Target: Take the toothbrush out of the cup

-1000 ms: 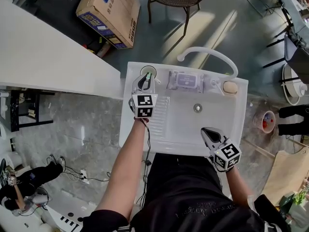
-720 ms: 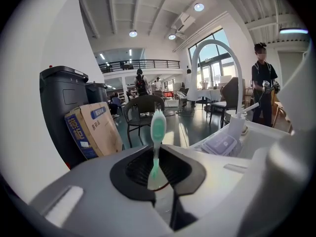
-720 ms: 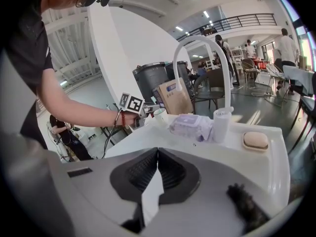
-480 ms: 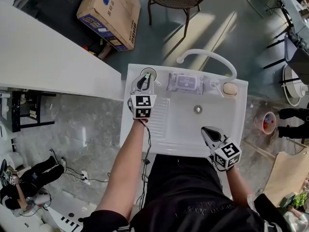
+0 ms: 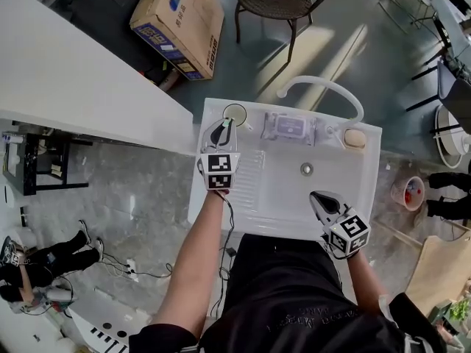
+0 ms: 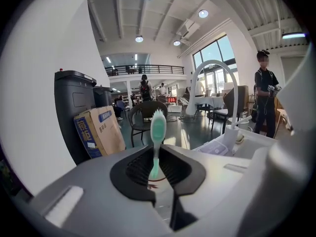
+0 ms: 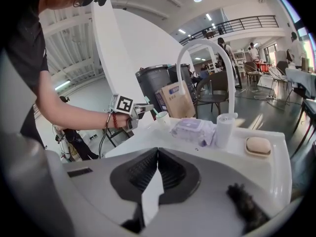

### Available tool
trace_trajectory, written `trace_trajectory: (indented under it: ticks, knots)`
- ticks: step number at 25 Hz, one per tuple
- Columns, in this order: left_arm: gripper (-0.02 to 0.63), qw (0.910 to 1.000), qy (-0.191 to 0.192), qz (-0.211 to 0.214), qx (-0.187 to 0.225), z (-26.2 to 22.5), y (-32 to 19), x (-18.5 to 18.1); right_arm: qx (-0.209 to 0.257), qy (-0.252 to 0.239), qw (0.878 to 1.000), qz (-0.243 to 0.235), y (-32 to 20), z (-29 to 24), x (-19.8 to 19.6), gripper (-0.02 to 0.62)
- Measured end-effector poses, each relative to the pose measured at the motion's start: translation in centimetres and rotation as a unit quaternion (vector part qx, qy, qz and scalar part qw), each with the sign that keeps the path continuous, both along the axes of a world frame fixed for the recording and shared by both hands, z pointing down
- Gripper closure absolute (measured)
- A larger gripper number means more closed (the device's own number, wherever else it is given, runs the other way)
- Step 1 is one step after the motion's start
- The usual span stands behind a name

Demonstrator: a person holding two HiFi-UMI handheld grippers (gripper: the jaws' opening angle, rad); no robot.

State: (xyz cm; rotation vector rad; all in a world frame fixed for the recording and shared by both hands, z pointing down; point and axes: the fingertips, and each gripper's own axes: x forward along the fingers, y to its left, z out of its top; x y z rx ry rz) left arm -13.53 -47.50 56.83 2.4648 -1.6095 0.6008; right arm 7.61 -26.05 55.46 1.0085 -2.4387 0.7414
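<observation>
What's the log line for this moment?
left gripper: shut on toothbrush | toothbrush: head up, at cup, clearance unclear | right gripper: shut, empty, over sink

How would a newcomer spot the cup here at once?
Find the white sink with the arched tap. Along its back ledge sit soap at the right, a wipes packet mid-way, and the cup in the left corner. It is the only round, open-topped thing there, just beyond the left tool gripping the green toothbrush.
</observation>
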Motion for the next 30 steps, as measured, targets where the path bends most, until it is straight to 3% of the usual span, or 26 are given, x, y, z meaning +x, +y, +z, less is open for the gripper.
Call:
trace_trajectory:
  ticks: [30]
  knots:
    - [0.563,0.9976,0.039,-0.011,0.056,-8.0,6.7,0.1,0.016,-0.011,1.000,-0.021,0.8,-0.7,-0.3,0.583]
